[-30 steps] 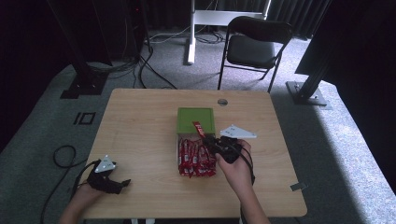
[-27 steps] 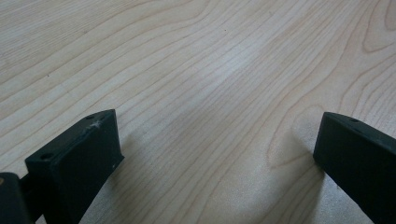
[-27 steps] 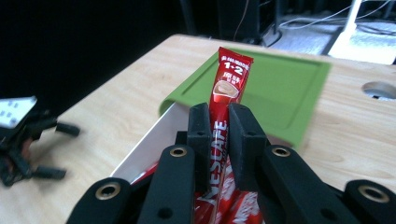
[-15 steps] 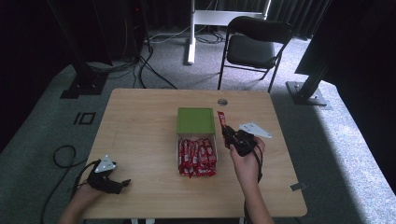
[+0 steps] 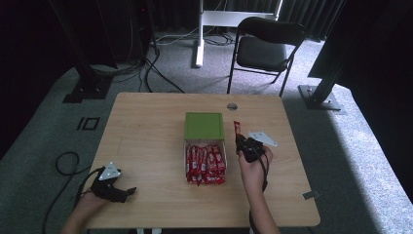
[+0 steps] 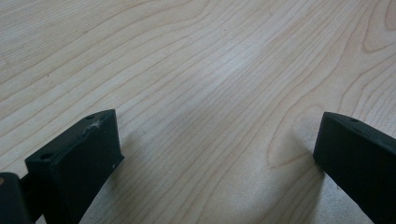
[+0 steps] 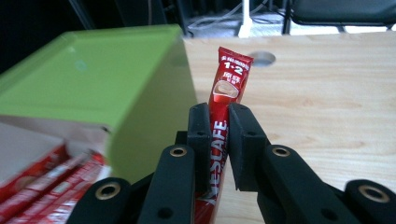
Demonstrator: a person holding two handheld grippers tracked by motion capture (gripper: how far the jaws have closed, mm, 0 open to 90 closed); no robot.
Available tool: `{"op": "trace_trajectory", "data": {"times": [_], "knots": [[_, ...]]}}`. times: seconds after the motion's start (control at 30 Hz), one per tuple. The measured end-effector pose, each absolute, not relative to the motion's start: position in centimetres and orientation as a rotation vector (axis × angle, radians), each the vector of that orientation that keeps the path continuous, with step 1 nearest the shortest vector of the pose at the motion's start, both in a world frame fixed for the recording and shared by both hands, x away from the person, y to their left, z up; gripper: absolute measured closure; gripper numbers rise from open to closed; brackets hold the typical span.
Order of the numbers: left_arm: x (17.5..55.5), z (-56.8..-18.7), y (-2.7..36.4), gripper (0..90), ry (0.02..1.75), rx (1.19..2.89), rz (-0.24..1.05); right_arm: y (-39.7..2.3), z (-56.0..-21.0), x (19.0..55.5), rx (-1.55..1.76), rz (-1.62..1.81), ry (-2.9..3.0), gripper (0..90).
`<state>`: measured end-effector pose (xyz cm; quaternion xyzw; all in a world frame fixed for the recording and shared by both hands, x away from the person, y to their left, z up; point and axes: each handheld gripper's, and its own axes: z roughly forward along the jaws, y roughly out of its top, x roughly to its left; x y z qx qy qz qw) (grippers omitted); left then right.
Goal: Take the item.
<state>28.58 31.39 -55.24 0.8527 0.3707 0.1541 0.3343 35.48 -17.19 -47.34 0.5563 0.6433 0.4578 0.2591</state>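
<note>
Right tongs (image 5: 238, 140) clamped on red coffee stick (image 7: 225, 112), held upright just right of green box (image 5: 204, 126), off the surface (image 5: 146, 131). More sticks (image 5: 204, 163) lying in open tray beside. Left tongs (image 5: 127, 191) spread wide, empty, resting at near-left edge.

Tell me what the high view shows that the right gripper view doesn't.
High view: the left gripper resting on the table, a chair behind it, and the full row of red sachets in the open box.

Right gripper view: the print on the sachet and the fingers shut on it.

Both: the green lid, the held sachet, the right gripper, the table hole.
</note>
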Motion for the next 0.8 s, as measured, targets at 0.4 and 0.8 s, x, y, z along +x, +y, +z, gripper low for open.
{"op": "trace_trajectory", "data": {"times": [0.4, 0.8], "knots": [[28.6, -55.2, 31.4, 1.6, 0.966, 2.228, 0.403, -16.7, -51.7, 37.0, 1.623, 1.195, 1.791, 80.0], [28.6, -55.2, 31.4, 1.6, 0.969, 2.225, 0.402, -16.6, -54.0, 38.2, 1.713, 1.174, 1.807, 80.0]]}}
